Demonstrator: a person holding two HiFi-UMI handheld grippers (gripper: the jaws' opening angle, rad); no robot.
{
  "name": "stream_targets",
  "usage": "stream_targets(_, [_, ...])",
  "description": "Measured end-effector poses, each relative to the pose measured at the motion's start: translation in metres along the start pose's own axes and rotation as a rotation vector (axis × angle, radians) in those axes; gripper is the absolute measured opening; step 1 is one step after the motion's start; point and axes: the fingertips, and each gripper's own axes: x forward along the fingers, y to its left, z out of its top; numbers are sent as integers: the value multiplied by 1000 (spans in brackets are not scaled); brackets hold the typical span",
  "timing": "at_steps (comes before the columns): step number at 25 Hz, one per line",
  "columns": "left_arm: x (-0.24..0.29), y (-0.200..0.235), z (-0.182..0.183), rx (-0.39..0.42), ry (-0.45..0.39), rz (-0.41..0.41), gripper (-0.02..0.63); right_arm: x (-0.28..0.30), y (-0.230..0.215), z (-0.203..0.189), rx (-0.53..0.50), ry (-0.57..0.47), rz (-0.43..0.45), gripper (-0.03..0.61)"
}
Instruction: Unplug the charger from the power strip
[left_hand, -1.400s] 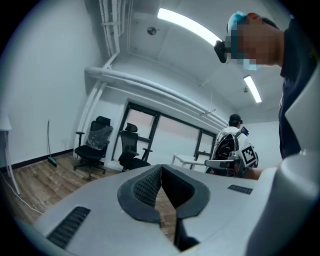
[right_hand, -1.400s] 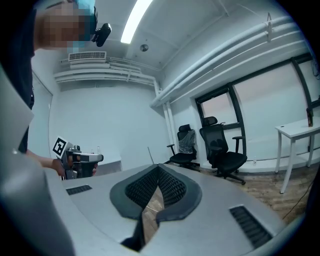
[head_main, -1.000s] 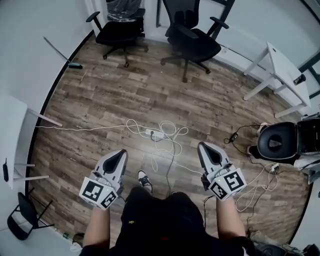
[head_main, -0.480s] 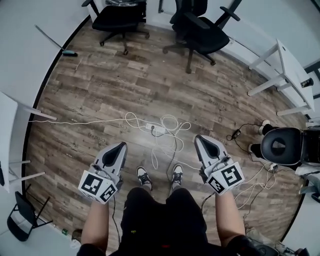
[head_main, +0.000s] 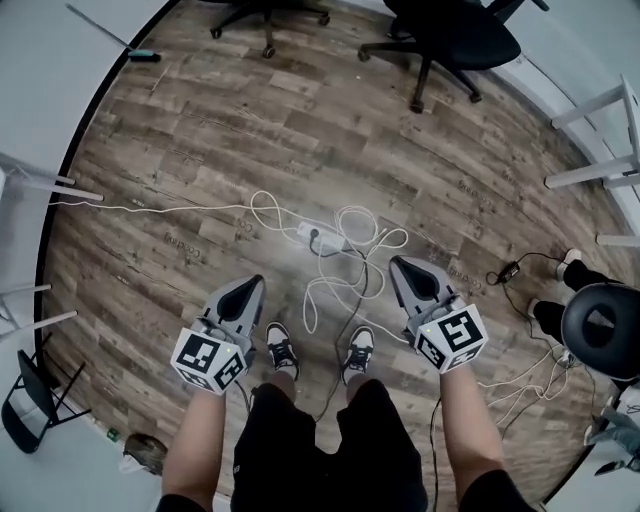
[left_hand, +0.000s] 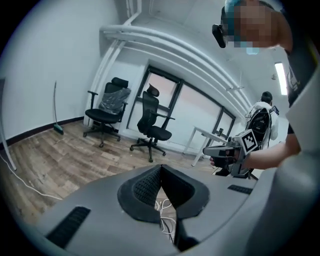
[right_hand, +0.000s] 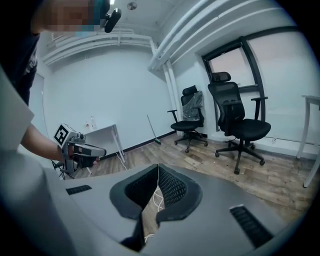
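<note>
Both grippers are held low in front of the body, one on either side of the person's shoes (head_main: 281, 348). On the left gripper (head_main: 254, 284) the jaws are together at the tips with nothing between them. Its own view (left_hand: 160, 168) shows the ribbed pads (left_hand: 144, 188) meeting, with only floor and a bit of white cable visible in the slot below. The right gripper (head_main: 400, 263) is the same: tips touching and empty, confirmed in its own view (right_hand: 158, 166). The white power strip (head_main: 320, 238) lies flat on the wood floor (head_main: 210, 130) ahead of the shoes, roughly midway between the two grippers and beyond their tips, apart from both. The charger (head_main: 312, 236) reads as a small dark plug seated near the strip's left end; it is too small to show more. Loose white cable (head_main: 350, 225) loops around and over the strip, and one strand runs off left across the floor. A black office chair (head_main: 450, 30) stands farther out, and a tangle of other cords (head_main: 520, 385) lies at the right edge.
</note>
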Motion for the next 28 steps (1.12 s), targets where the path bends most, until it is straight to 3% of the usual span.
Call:
stream_targets(8, [110, 50, -174, 37, 137, 1, 21, 94, -53, -183, -4, 102, 40, 20])
stream_targets(15, [171, 87, -290, 27, 173, -12, 21, 162, -71, -305, -36, 122, 86, 20])
stream_targets(22, [238, 138, -378, 16, 186, -53, 21, 221, -104, -401, -76, 140, 99, 21])
stream_targets(28, [291, 175, -427, 49, 204, -87, 21, 263, -116, -462, -142, 159, 140, 25])
